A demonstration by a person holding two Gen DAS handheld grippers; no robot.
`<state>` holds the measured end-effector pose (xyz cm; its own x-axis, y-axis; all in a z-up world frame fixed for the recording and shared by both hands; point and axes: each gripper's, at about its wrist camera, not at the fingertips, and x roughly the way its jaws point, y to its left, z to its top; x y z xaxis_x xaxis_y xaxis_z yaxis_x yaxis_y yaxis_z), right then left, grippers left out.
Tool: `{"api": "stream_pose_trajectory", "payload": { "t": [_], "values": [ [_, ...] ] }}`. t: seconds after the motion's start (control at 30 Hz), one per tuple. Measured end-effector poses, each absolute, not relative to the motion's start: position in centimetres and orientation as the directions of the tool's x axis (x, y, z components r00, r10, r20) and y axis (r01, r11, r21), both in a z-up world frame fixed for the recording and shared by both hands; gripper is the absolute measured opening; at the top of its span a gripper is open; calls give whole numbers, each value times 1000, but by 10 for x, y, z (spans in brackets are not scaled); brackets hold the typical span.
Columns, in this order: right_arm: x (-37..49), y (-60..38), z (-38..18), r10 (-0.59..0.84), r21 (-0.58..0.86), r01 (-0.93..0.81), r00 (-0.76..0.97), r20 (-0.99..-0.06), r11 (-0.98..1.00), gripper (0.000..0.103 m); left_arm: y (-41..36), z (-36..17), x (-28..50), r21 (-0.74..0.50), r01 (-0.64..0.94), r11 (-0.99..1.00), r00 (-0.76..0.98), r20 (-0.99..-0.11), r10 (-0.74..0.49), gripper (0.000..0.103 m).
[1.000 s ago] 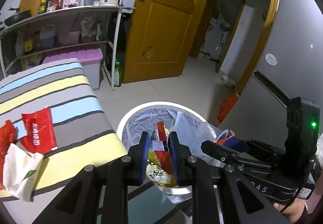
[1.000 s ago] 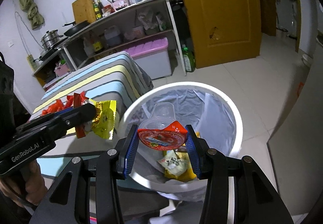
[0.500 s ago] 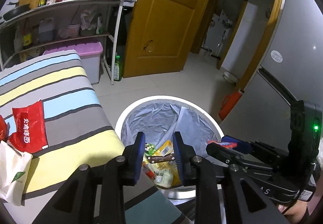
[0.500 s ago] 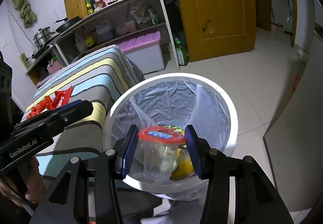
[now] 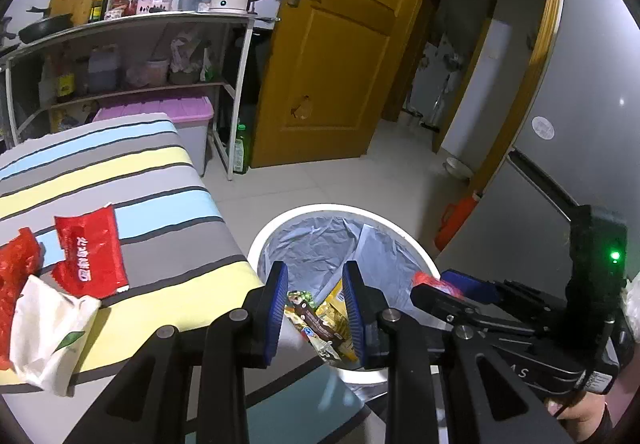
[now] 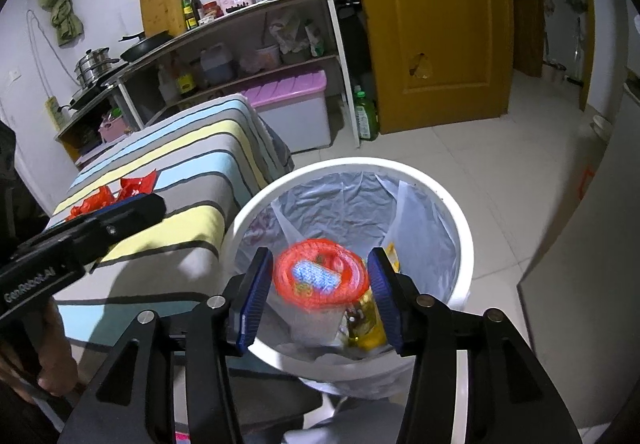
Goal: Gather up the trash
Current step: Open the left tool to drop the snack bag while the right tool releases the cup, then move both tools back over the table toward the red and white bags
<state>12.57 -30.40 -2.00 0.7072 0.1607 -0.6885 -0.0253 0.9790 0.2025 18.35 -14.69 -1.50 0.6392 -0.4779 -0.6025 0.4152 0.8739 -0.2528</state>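
A white trash bin (image 5: 276, 228) with a grey liner stands beside the striped table; it also shows in the right wrist view (image 6: 452, 212). Snack wrappers (image 5: 320, 320) lie inside it. My left gripper (image 5: 316, 308) is open and empty over the bin's near rim. My right gripper (image 6: 320, 288) is open over the bin; a clear cup with a red lid (image 6: 320, 276) is blurred between its fingers, not touching the pads. On the table lie a red wrapper (image 5: 90, 248), a crumpled red wrapper (image 5: 16, 264) and a white paper bag (image 5: 44, 328).
The striped table (image 5: 132, 180) is left of the bin. A shelf rack (image 5: 132, 44) with a kettle and bottles, a purple-lidded box (image 5: 160, 112) and a green bottle (image 5: 242, 144) stand behind. A wooden door (image 5: 332, 56) is at the back, a grey fridge (image 5: 580, 124) at right.
My left gripper opened and its yellow-red wrapper dropped into the bin. My right gripper opened wider; the red-lidded cup tipped upright and slipped down from its pads over the bin.
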Motion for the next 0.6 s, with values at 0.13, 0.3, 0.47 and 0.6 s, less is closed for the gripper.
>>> {"api": "stream_pose_trajectory", "payload": {
  "t": [0.13, 0.3, 0.47, 0.6],
  "values": [
    [122, -302, -18, 160, 197, -33, 717, -679, 980, 53, -141, -10, 177, -252, 412, 876, 650, -592, -476, 28],
    [118, -298, -11, 160, 186, -44, 725, -670, 982, 53, -137, -1, 172, -252, 409, 877, 662, -579, -476, 28],
    [112, -294, 2, 153, 169, -55, 742, -653, 984, 53, -131, 5, 162, -251, 409, 877, 674, -565, -476, 28],
    [105, -286, 11, 165, 162, -79, 753, -636, 984, 53, -121, 9, 152, -247, 399, 883, 690, -554, -467, 28]
  ]
}}
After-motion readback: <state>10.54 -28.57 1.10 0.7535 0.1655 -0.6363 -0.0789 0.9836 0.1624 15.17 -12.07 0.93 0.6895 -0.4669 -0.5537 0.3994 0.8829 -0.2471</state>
